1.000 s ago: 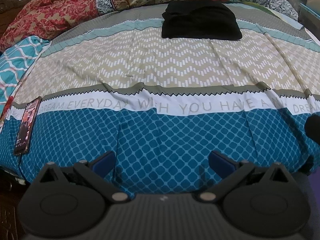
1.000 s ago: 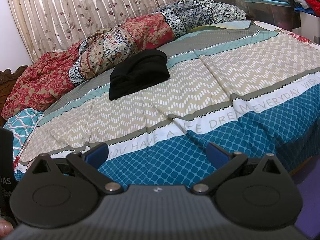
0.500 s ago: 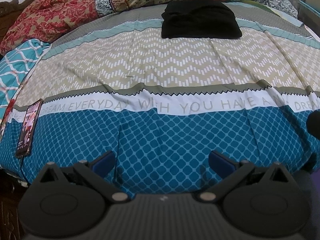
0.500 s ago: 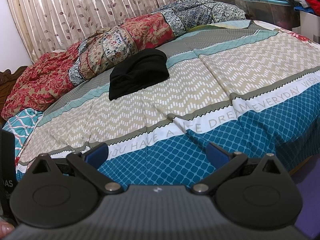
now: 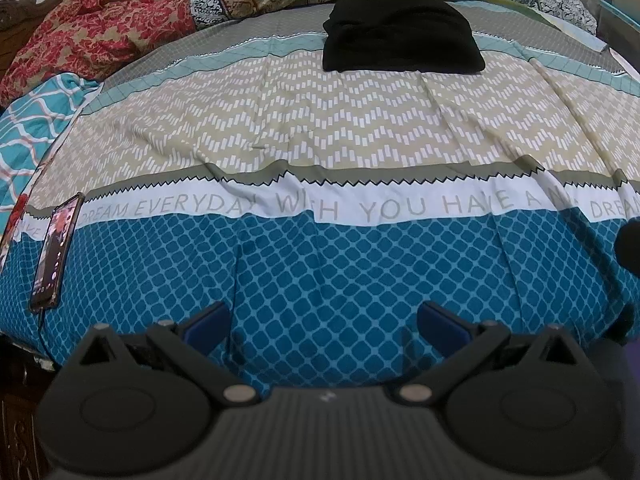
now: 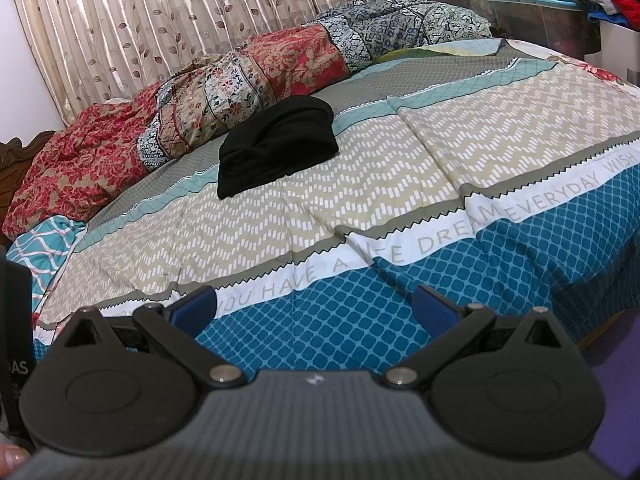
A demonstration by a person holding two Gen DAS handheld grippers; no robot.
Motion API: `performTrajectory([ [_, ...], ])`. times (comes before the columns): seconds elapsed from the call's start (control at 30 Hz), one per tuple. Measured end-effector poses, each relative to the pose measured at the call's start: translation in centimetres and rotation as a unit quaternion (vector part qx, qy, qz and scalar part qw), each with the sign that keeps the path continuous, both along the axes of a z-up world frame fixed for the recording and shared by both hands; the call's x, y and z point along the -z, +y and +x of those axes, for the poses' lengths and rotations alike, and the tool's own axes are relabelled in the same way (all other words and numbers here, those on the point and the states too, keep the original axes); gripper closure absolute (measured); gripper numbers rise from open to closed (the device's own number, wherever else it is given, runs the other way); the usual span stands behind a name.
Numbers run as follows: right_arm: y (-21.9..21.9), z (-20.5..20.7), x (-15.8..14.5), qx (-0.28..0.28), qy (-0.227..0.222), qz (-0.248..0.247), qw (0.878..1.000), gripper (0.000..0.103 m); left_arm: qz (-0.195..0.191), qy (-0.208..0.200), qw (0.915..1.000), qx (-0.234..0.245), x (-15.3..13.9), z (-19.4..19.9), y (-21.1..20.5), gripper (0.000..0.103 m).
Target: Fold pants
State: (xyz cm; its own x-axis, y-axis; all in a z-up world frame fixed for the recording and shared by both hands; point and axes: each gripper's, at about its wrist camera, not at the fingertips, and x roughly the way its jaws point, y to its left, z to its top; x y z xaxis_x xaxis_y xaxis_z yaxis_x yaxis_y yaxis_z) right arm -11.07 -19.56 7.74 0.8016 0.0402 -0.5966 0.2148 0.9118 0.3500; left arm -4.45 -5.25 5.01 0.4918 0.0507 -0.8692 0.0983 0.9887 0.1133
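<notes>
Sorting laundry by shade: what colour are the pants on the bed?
Plain black pants, clearest in the right wrist view.

Black pants (image 5: 402,34) bundled on bedspread (image 5: 320,128)

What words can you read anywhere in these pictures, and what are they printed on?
"DREAM EVERYDAY WISH YOU HAVE A" then a creased word, then "DREA" cut by the edge: white band of the bedsheet.
"YOU HAVE A", a creased word, "DREAM EVERYDAY WISH": same band, right wrist view.
"AS", cut off: black object at the left edge.
Phone screen: too small to read.
</notes>
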Motion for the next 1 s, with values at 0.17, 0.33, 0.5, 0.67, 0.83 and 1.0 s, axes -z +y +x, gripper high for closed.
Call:
performTrajectory([
  [0.17, -0.04, 0.04, -0.01, -0.001, 0.001, 0.000, 1.000, 0.000, -0.004, 0.006, 1.0000, 0.000, 0.19, 0.05, 0.05, 0.000],
  [0.33, 0.00, 0.03, 0.05, -0.001, 0.001, 0.000, 1.000, 0.000, -0.005, 0.006, 1.0000, 0.000, 0.16, 0.05, 0.08, 0.000],
  [0.5, 0.05, 0.03, 0.11, -0.001, 0.000, -0.001, 1.000, 0.000, -0.008, 0.012, 0.9999, -0.001, 0.20, 0.11, -0.01, 0.000],
  [0.67, 0.07, 0.08, 0.08, -0.001, 0.001, -0.001, 1.000, 0.000, -0.007, 0.012, 0.9999, -0.001, 0.27, 0.13, -0.07, 0.000],
  [0.83, 0.12, 0.07, 0.12, -0.002, 0.001, -0.001, 1.000, 0.000, -0.007, 0.012, 0.9999, -0.001, 0.28, 0.14, -0.07, 0.000],
  [1.0, 0.15, 0.10, 0.09, -0.002, 0.001, -0.001, 1.000, 0.000, -0.007, 0.012, 0.9999, -0.001, 0.29, 0.15, -0.09, 0.000],
])
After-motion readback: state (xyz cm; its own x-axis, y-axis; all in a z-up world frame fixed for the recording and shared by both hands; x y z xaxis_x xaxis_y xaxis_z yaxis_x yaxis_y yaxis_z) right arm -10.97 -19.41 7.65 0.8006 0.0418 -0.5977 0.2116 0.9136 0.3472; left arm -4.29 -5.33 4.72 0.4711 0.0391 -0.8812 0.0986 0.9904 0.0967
